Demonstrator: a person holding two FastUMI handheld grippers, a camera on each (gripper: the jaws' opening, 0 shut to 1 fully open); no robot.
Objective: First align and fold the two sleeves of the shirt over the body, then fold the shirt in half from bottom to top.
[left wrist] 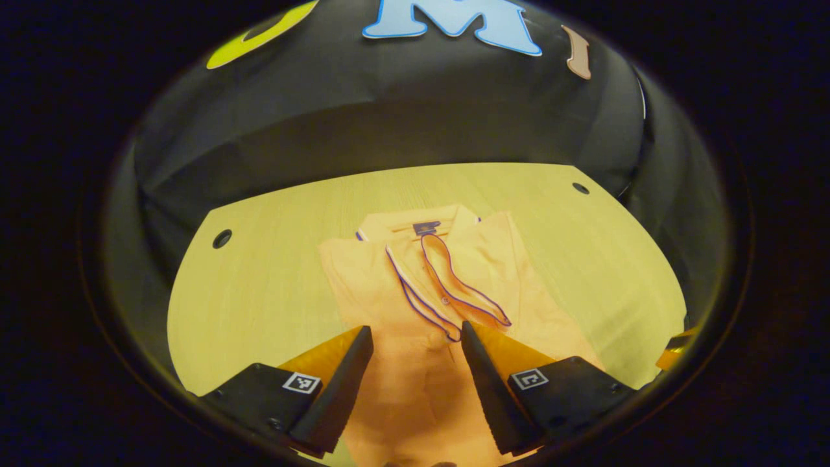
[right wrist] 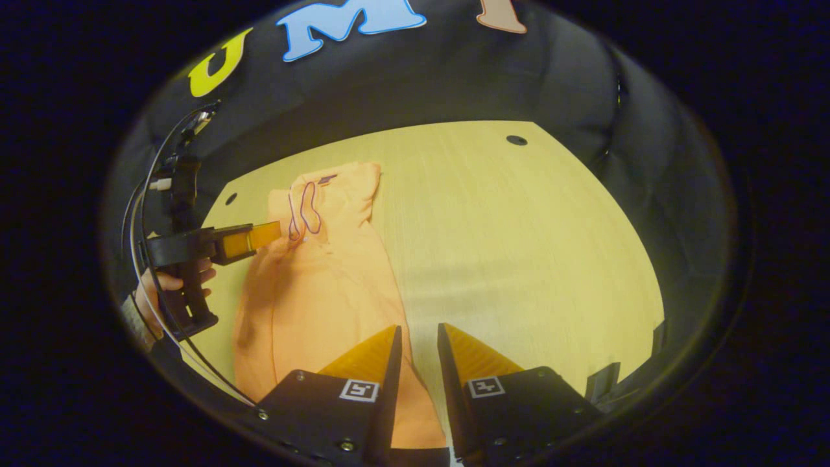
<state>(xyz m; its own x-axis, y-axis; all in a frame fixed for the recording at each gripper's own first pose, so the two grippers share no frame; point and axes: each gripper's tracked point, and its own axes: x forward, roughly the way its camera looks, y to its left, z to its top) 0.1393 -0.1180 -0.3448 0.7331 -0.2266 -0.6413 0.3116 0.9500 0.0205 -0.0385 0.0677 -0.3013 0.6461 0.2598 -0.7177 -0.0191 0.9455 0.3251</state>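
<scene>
An orange shirt (left wrist: pixel 415 305) is seen spread on the pale wooden bench (left wrist: pixel 259 292), collar toward the far wall, with both sleeves already laid in over the body so that only the bottom-to-top fold appears to be left. In the left gripper view, the left claw (left wrist: pixel 415 334) is held with its fingers apart over the middle of the shirt, near the trimmed sleeve cuffs (left wrist: pixel 454 292), and nothing is gripped. If it is closed from here, a cuff could be snagged and a sleeve dragged out of line. In the right gripper view, the right claw (right wrist: pixel 418 331) is held with a narrow gap between its fingers, above the shirt's near right edge (right wrist: pixel 395 324); whether cloth is touched cannot be told. Should only one corner of the hem be lifted, the fold is likely to come up skewed.
</scene>
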